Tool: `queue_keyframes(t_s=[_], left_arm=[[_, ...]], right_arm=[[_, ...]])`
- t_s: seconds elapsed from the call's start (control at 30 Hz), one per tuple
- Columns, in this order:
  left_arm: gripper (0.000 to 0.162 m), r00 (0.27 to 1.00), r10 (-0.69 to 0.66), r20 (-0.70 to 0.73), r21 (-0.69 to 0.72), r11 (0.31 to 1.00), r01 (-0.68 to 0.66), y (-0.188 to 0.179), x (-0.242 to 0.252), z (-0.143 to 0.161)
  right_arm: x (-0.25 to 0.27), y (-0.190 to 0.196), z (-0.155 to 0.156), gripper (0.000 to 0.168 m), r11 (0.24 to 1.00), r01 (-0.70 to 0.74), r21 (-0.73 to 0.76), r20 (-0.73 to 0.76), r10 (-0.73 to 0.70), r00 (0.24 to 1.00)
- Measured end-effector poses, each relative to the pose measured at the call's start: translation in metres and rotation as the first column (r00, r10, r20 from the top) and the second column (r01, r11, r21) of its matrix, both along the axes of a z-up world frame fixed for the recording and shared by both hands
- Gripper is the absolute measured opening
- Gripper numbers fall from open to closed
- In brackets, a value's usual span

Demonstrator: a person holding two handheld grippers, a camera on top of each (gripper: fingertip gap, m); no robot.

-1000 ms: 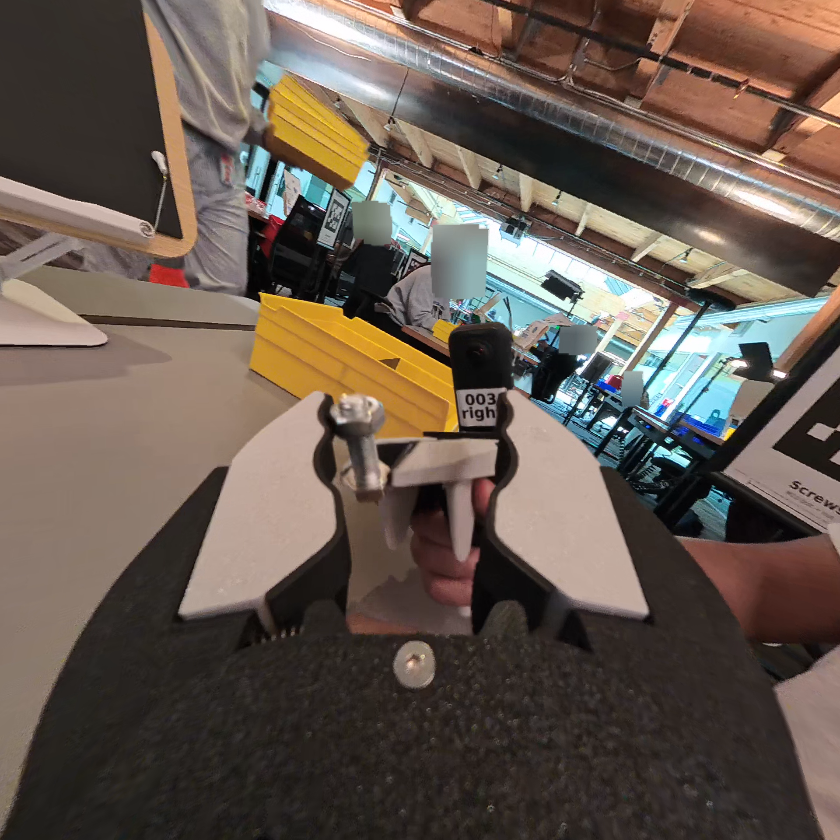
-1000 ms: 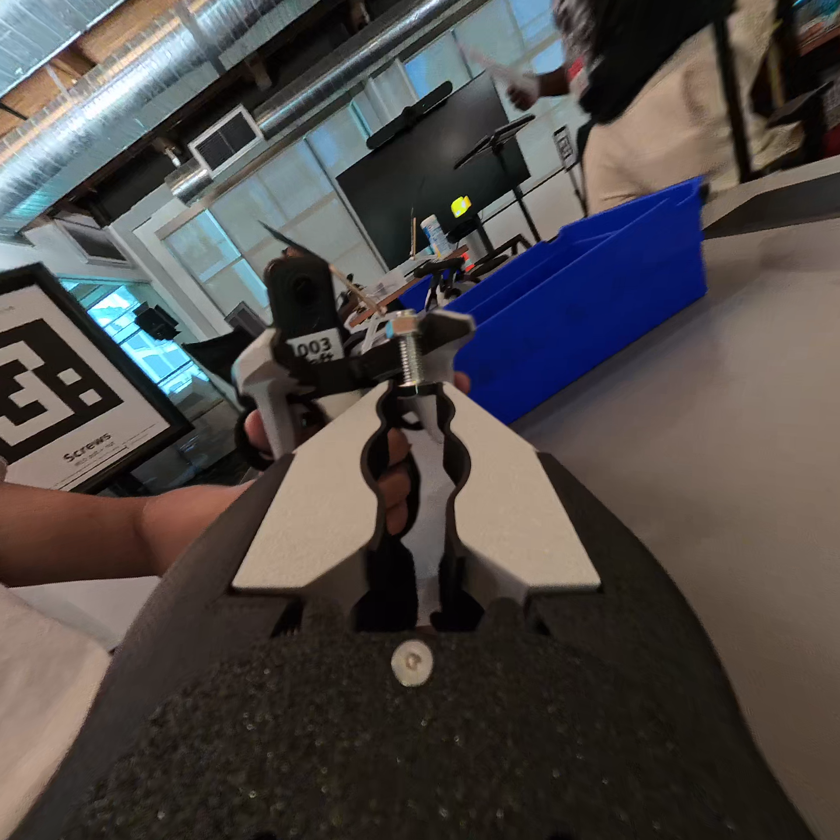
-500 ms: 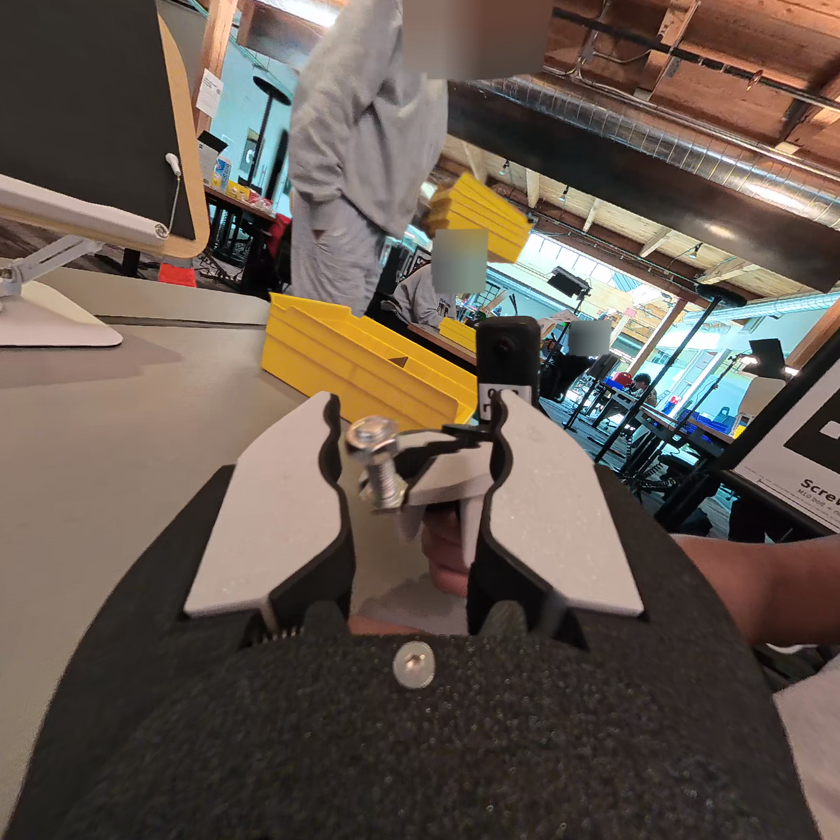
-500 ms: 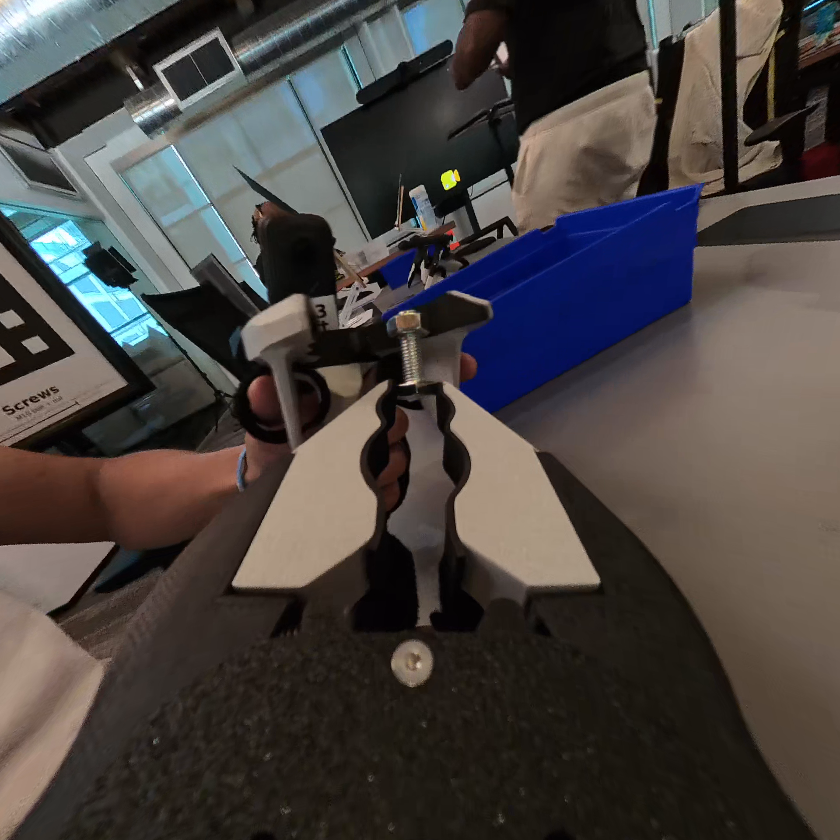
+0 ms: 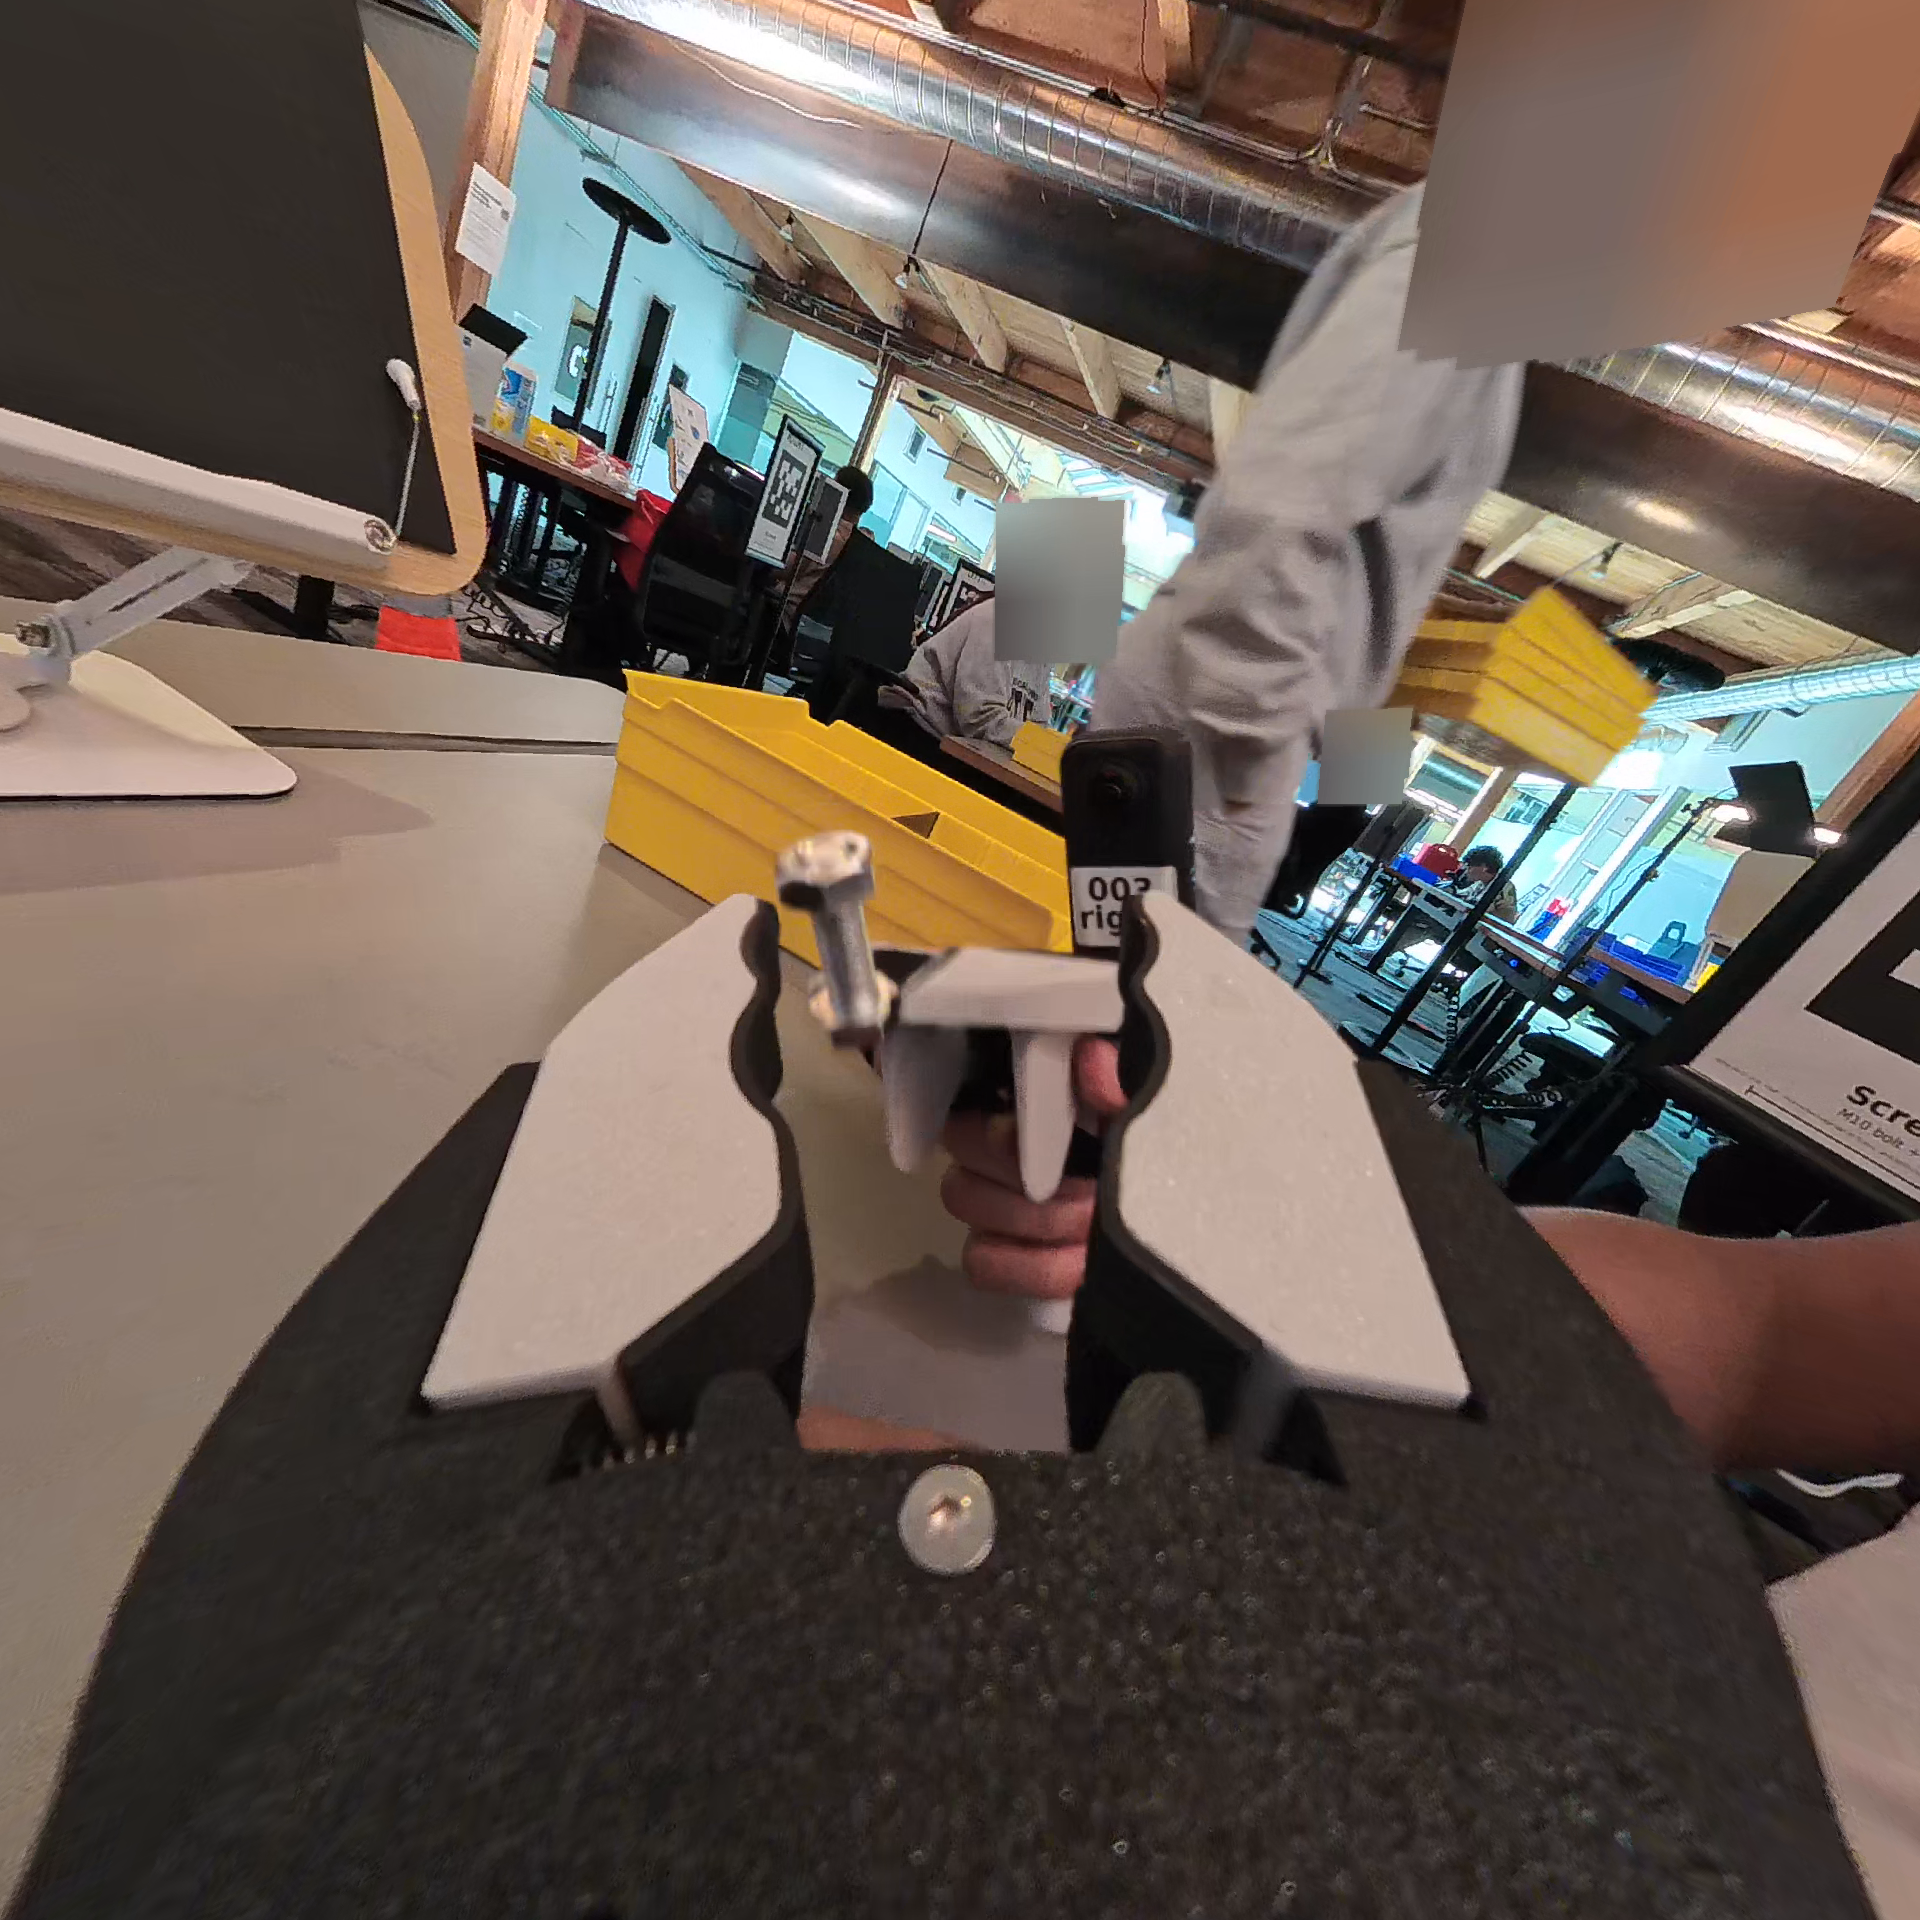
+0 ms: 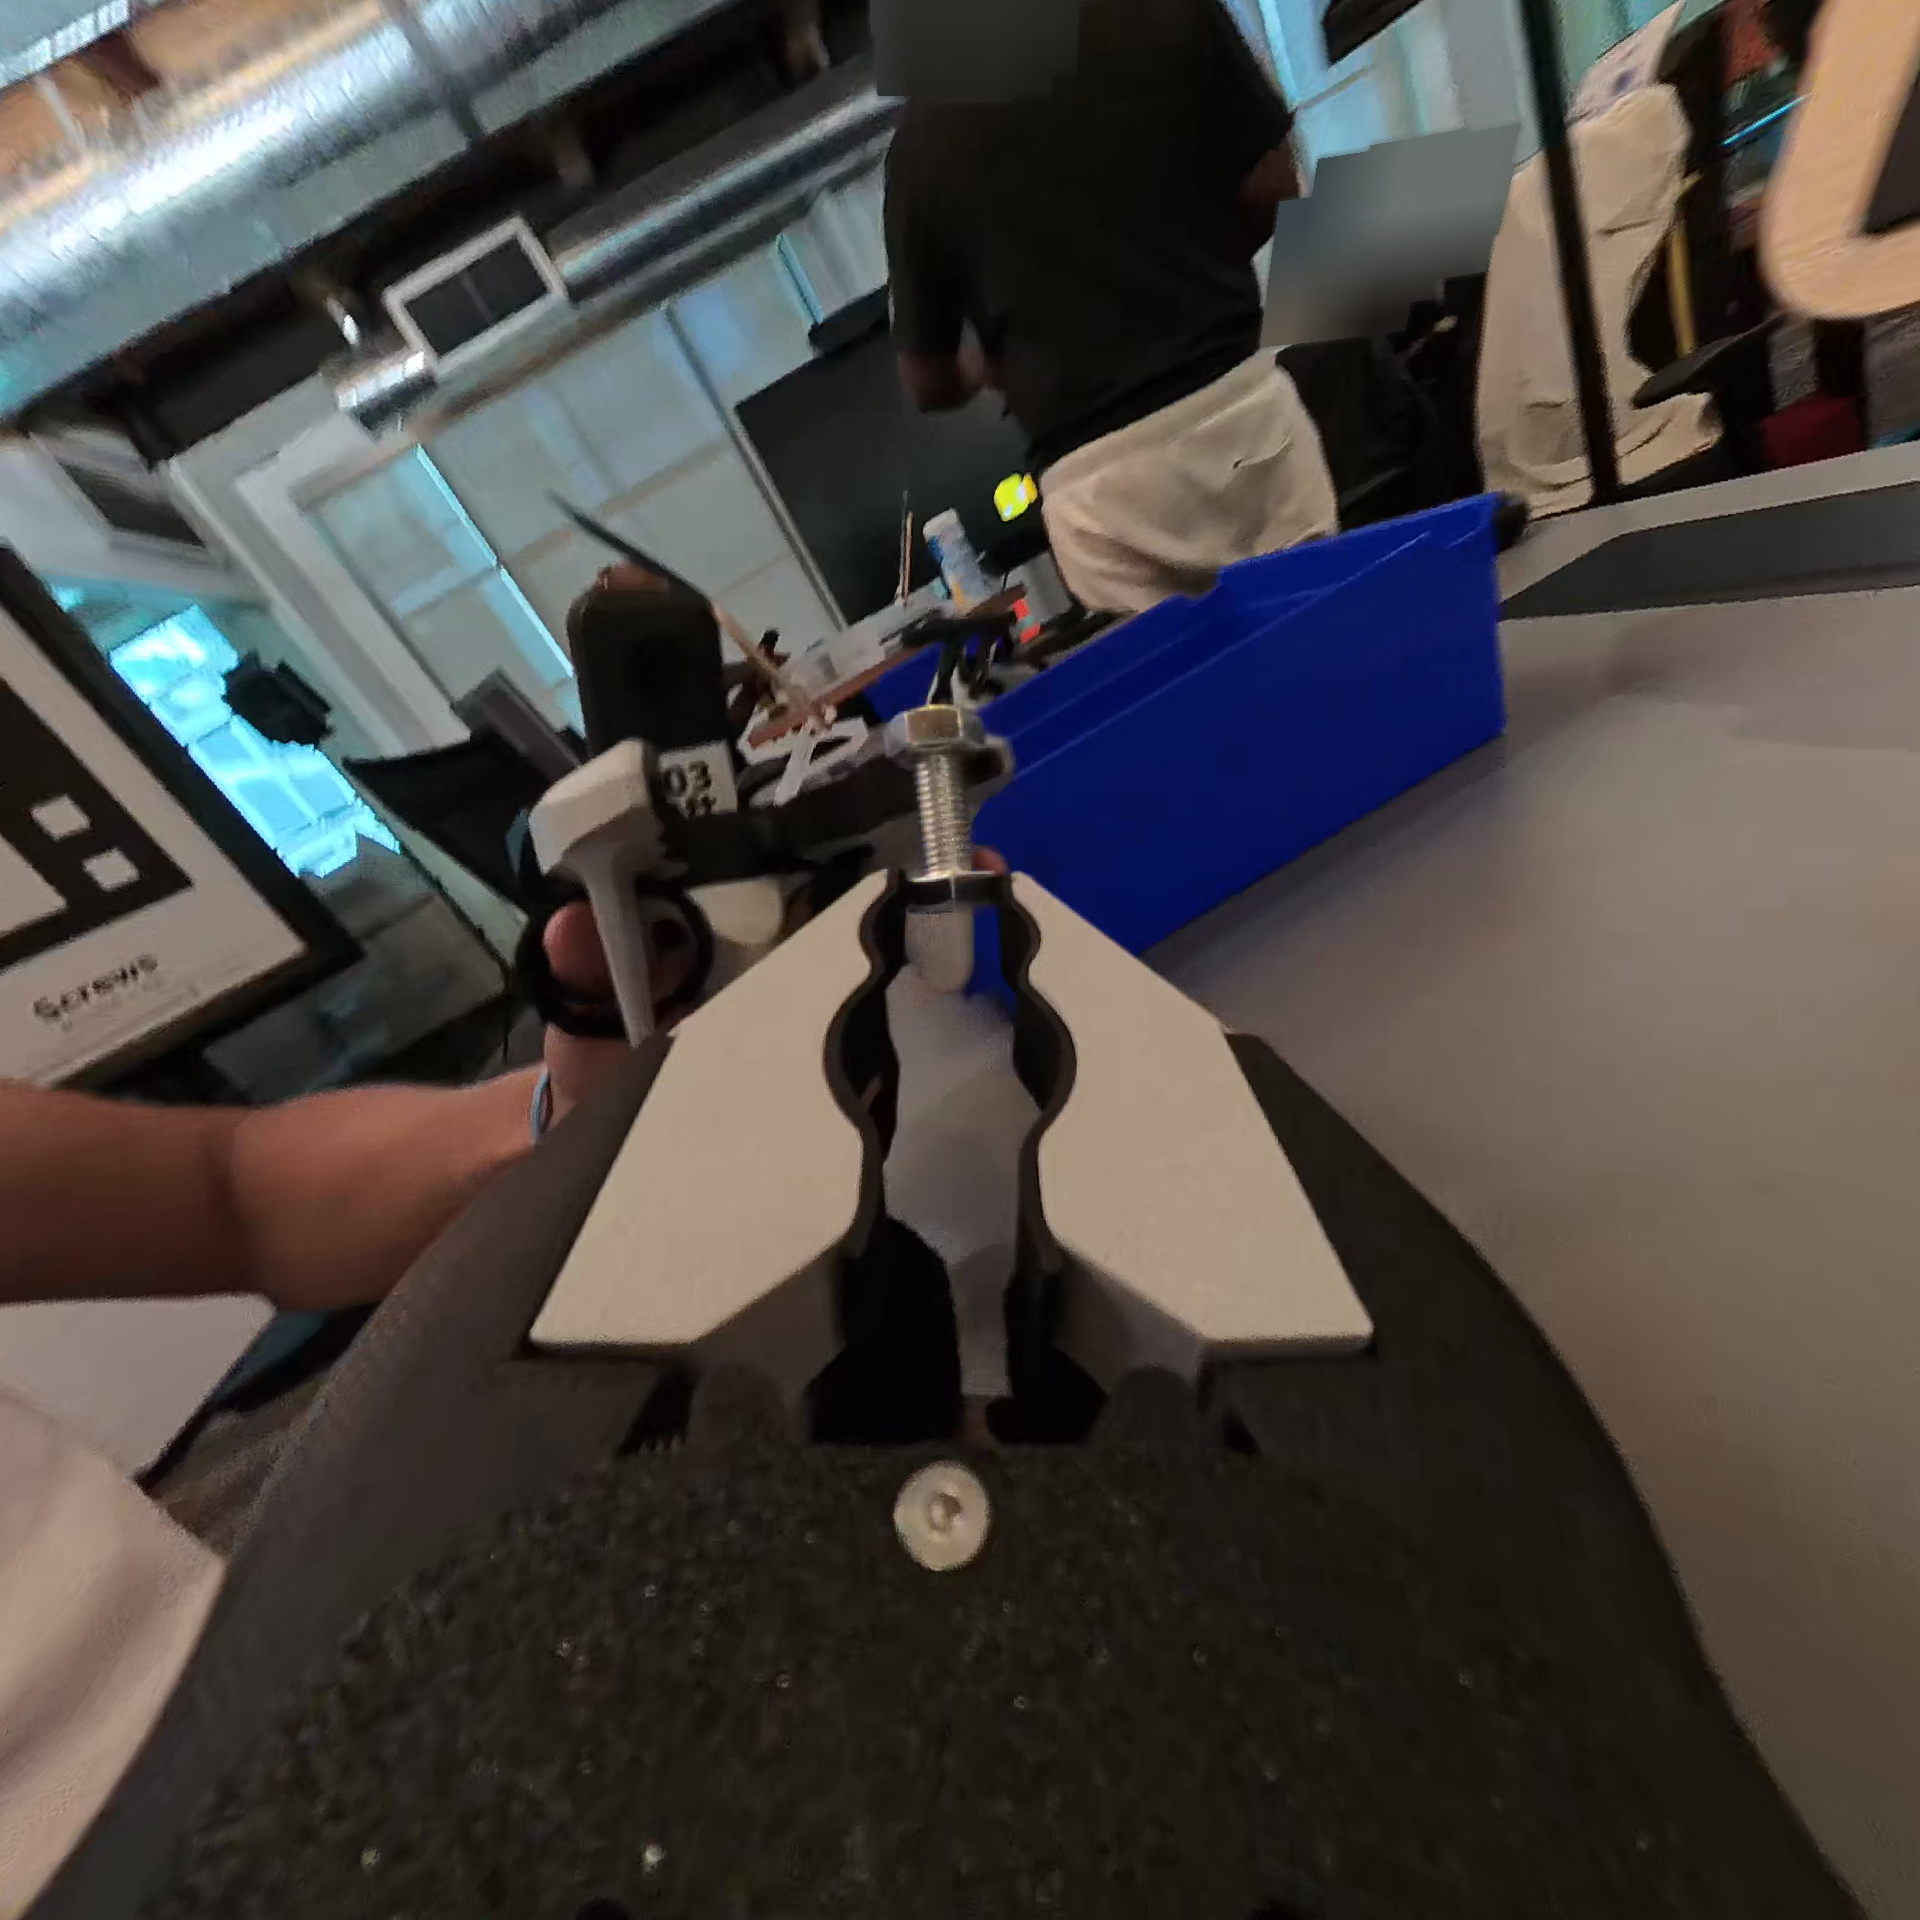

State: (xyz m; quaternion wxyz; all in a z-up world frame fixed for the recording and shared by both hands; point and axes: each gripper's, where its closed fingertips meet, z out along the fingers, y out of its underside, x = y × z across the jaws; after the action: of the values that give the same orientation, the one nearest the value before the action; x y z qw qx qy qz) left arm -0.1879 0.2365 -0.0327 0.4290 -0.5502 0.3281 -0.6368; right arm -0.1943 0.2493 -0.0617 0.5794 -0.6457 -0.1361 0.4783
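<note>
Right gripper point(image 6: 945, 902): pinched shut on the lower, nutted end of a steel bolt point(image 6: 940, 805), shank upright, hex head on top. Left gripper point(image 5: 948, 910): fingers spread wide, straddling the same bolt point(image 5: 844, 935) near its head, closer to one finger; contact impossible to tell. Probably dense for its size, rigid, unbreakable; smooth metal likely slippery, so best taken across the hex flats or the nut, not the threads. Held up above a grey table point(image 5: 260, 1039). Farther out, a yellow bin point(image 5: 831, 810) beyond the left gripper, a blue bin point(image 6: 1299, 727) beyond the right. Bystanders behind, walking past.
</note>
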Motion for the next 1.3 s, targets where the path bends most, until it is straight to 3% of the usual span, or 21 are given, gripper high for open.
queue_keyframes(t_s=[0.23, 0.37, 0.53, 0.73, 0.9, 0.97, 1.03, 1.07, 1.3], left_arm=[[0.062, 1.000, 0.002, 0.002, -0.003, 1.000, -0.002, 0.000, -0.003, 0.001], [0.063, 1.000, -0.002, 0.010, 0.000, 1.000, 0.002, -0.001, -0.004, 0.003], [0.057, 1.000, 0.001, 0.006, 0.008, 1.000, -0.001, -0.002, -0.005, 0.002], [0.064, 1.000, 0.031, -0.006, -0.012, 0.999, -0.031, 0.005, -0.004, -0.001], [0.063, 0.999, 0.033, -0.010, 0.002, 0.999, -0.033, 0.002, -0.004, 0.000], [0.075, 0.999, 0.031, -0.028, 0.004, 1.000, -0.031, 0.003, -0.003, -0.003], [0.057, 1.000, 0.028, 0.007, 0.013, 1.000, -0.028, 0.002, -0.006, 0.002], [0.057, 0.999, 0.036, 0.012, 0.014, 0.999, -0.036, 0.004, -0.007, 0.004], [0.061, 0.997, 0.052, 0.052, -0.025, 0.998, -0.051, 0.014, -0.001, 0.021]], right_arm=[[-0.027, -0.007, -0.002, 0.016, 0.996, -0.085, 0.010, 0.013, 0.085, 0.996], [-0.009, -0.002, 0.004, 0.016, 0.999, -0.024, 0.042, 0.009, 0.024, 1.000], [0.041, 0.015, 0.011, 0.017, 0.987, 0.159, 0.029, -0.063, -0.157, 0.986], [-0.006, -0.013, 0.017, 0.016, 0.994, -0.065, 0.082, -0.020, 0.067, 0.998], [-0.020, -0.003, 0.002, 0.016, 0.998, -0.019, 0.054, 0.068, 0.016, 0.998], [-0.004, 0.007, 0.002, 0.017, 0.998, 0.045, 0.037, 0.033, -0.047, 0.998], [0.024, 0.019, 0.002, 0.017, 0.991, 0.137, -0.004, -0.036, -0.137, 0.990], [0.031, 0.020, 0.003, 0.017, 0.991, 0.130, -0.019, -0.082, -0.131, 0.988], [0.017, -0.007, 0.034, 0.016, 0.995, -0.088, 0.052, -0.303, 0.100, 0.948]])
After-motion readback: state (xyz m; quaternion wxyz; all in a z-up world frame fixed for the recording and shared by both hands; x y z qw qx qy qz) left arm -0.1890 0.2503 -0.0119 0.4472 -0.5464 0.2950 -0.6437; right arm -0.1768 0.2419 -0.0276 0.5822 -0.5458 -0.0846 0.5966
